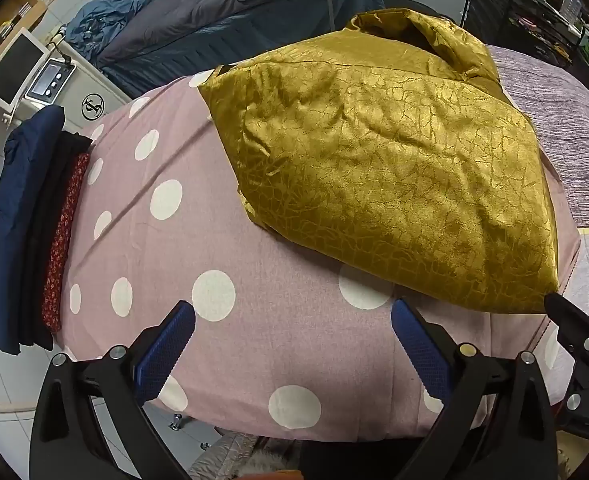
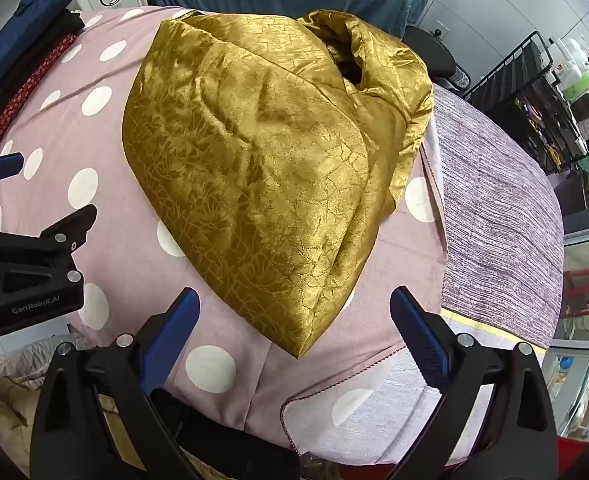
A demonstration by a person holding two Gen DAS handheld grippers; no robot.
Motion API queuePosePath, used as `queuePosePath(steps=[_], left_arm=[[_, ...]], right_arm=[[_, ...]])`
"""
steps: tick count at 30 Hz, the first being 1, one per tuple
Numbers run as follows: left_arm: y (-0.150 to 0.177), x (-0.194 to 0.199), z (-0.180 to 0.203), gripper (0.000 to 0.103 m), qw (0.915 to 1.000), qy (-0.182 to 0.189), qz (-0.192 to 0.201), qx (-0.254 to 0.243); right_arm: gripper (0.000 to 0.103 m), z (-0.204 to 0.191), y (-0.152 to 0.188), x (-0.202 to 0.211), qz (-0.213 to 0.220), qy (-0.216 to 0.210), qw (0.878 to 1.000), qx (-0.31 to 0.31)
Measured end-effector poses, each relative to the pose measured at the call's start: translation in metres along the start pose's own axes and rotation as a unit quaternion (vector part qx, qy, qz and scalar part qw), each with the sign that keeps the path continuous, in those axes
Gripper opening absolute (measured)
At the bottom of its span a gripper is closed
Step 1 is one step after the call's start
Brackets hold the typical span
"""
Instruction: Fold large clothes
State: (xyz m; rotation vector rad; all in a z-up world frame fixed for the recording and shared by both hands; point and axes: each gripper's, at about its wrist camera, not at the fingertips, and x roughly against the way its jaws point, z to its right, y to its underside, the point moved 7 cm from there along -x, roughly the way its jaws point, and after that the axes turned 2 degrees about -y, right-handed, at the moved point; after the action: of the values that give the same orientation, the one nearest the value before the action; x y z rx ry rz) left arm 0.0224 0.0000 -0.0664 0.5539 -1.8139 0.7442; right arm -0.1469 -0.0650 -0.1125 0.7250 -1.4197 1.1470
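My left gripper (image 1: 292, 330) hangs wide open over the near edge of the surface (image 1: 222, 240), holding nothing, and my right gripper (image 2: 294, 322) is just as wide and empty, its fingers framing the near corner of the gold garment (image 2: 262, 168). That garment lies across the middle of the polka-dot cover, already doubled into a rough wedge, its pointed corner toward me and a loose, bunched part with a dark opening at the far edge. I judge the fold only half done: the far bundle needs tucking or flattening. The satin looks slippery, so a pinch at the corner may slide. A stack of folded clothes (image 1: 34, 220) sits on the left edge, likely where finished pieces go.
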Motion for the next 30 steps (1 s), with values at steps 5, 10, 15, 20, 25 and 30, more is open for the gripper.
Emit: queuePosePath(steps=[5,10,15,20,25,30], left_arm=[[0.0,0.0,0.0,0.097,1.0,0.001,0.001,0.0],[0.0,-0.001,-0.001,0.097,1.0,-0.001,-0.002,0.001],[0.002,-0.001,-0.003,0.097,1.0,0.0,-0.003,0.001],[0.003,-0.006,-0.002,0.097,1.0,0.0,-0.007,-0.001],[0.001,-0.009,-0.004,0.097,1.0,-0.002,-0.009,0.001],[0.0,-0.01,0.0,0.097,0.9999,-0.003,-0.012,-0.001]], right_arm=[[0.095,-0.001,0.0,0.0,-0.001,-0.001,1.0,0.001],[0.095,-0.002,0.0,0.0,-0.002,-0.001,1.0,0.002],[0.095,-0.001,0.0,0.0,-0.002,-0.001,1.0,-0.002],[0.095,0.0,-0.002,-0.008,-0.007,-0.003,1.0,-0.003],[0.095,0.001,-0.001,-0.008,-0.008,-0.003,1.0,-0.002],[0.095,0.002,-0.001,-0.008,-0.01,-0.004,1.0,-0.002]])
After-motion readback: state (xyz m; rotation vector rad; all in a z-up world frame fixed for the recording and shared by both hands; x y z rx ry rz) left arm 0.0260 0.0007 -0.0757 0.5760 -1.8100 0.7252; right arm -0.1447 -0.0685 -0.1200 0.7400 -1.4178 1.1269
